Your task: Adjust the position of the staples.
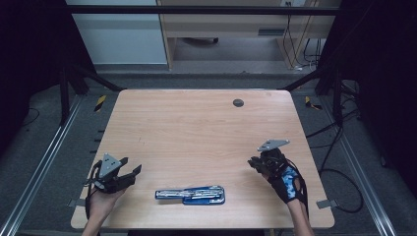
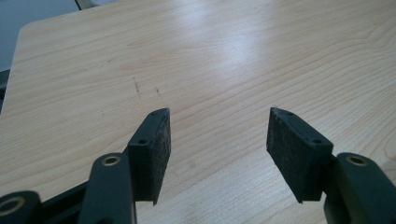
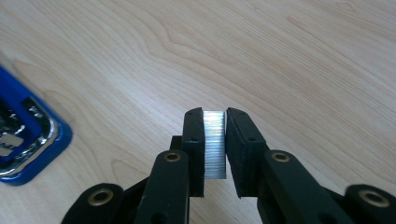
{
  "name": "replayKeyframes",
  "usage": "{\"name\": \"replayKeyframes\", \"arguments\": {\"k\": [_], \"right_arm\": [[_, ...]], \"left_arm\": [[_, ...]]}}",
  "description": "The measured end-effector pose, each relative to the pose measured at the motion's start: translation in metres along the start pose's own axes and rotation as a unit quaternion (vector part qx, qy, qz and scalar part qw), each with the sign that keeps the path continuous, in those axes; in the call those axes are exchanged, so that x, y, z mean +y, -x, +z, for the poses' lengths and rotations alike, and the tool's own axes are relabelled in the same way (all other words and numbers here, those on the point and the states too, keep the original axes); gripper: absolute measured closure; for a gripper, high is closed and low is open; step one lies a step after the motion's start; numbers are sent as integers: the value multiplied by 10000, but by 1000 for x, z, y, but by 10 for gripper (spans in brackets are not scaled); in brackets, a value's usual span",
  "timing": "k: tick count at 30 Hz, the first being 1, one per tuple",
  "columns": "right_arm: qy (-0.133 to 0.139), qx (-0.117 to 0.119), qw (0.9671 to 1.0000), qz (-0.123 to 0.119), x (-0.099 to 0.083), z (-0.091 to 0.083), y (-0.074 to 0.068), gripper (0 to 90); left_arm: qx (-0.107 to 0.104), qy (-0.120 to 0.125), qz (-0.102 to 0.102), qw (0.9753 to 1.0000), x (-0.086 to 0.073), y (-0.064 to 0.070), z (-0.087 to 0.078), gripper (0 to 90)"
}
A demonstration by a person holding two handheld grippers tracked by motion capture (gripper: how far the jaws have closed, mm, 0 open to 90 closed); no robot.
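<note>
While left tongs (image 2: pixel 218 135) gape wide w/ nothing between, right tongs (image 3: pixel 215 140) clamp staple strip (image 3: pixel 214 144).

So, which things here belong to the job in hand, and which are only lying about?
Belong to the job:
- strip of staples, clamped in the right gripper
- open blue stapler on the table
- left gripper, open and empty

Lying about:
- dark round plug at the far side of the table

Light wood table (image 1: pixel 196 128), dark round grommet (image 1: pixel 238 103) at 1 o'clock. Grey floor (image 1: pixel 236 78); pale wooden desk (image 1: pixel 231 24) at 12, cables (image 1: pixel 300 49) at 1. Black curtains (image 1: pixel 29 49) at 9 and 3. Metal rails (image 1: pixel 44 157) along both sides.
</note>
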State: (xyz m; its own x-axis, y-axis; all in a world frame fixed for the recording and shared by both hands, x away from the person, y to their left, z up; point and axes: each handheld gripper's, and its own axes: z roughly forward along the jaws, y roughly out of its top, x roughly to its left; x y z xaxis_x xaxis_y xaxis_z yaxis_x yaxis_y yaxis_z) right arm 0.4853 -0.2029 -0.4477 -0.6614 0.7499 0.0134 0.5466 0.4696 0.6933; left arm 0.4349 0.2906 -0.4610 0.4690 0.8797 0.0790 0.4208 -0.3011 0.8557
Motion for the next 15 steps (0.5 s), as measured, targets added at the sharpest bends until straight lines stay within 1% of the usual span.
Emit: {"name": "replayKeyframes", "arguments": {"k": [4, 6, 9, 13, 15], "right_arm": [[56, 154, 9997, -186, 4, -4, -4, 780], [65, 224, 9994, -236, 6, -5, -6, 781], [95, 359, 9985, -403, 9, -7, -10, 781], [78, 466, 9974, -543, 12, -6, -15, 780], [89, 558, 9966, -598, 14, -7, -19, 780]], "left_arm": [[-3, 6, -5, 10000, 0, 0, 0, 399], [-1, 5, 6, 10000, 0, 0, 0, 399], [-11, -1, 12, 10000, 0, 0, 0, 399], [-18, -7, 12, 10000, 0, 0, 0, 399], [-21, -12, 8, 10000, 0, 0, 1, 399]]}}
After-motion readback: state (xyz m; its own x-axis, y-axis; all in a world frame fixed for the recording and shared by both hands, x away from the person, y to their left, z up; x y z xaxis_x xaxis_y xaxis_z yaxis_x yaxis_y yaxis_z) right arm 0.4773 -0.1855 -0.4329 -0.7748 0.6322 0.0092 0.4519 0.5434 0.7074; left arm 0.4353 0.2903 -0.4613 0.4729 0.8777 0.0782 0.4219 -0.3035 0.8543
